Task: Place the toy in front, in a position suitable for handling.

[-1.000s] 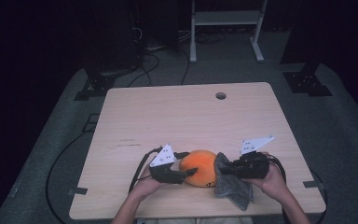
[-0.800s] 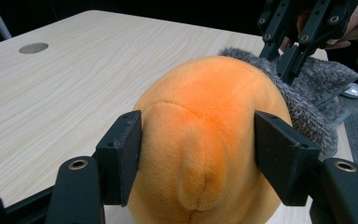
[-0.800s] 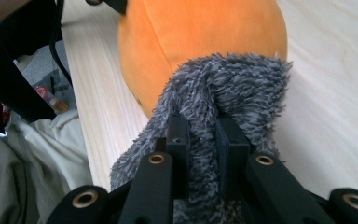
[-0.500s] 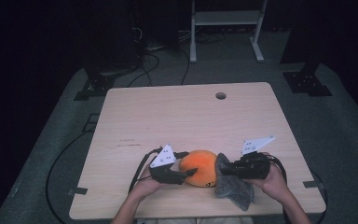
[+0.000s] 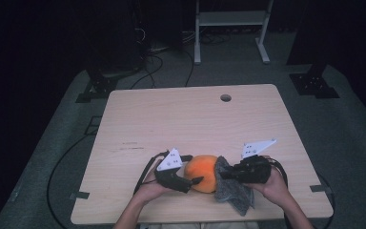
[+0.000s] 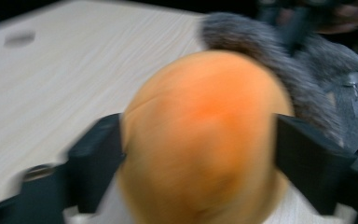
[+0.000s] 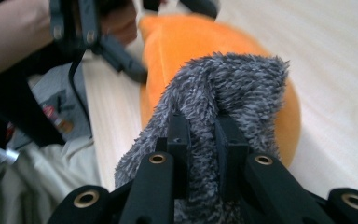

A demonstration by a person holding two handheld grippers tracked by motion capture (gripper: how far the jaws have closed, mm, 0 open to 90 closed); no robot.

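Up close, right hand-held gripper (image 7: 200, 135) clenches grey cloth (image 7: 228, 88); left hand-held gripper (image 5: 190, 181) just spread around orange ball (image 6: 205, 140).

Ball and cloth between two grippers at the table's near edge.

The ball (image 5: 204, 171) sits on the table (image 5: 190, 119) near its front edge, about midway across. The left gripper (image 5: 190, 181) lies at the ball's left, a jaw to either side of it. The cloth (image 5: 233, 188) lies against the ball's right side, draping toward the front edge. The right gripper (image 5: 224, 172) is right of the ball, clamped on the cloth. A hole (image 5: 226, 98) lies at the far edge.
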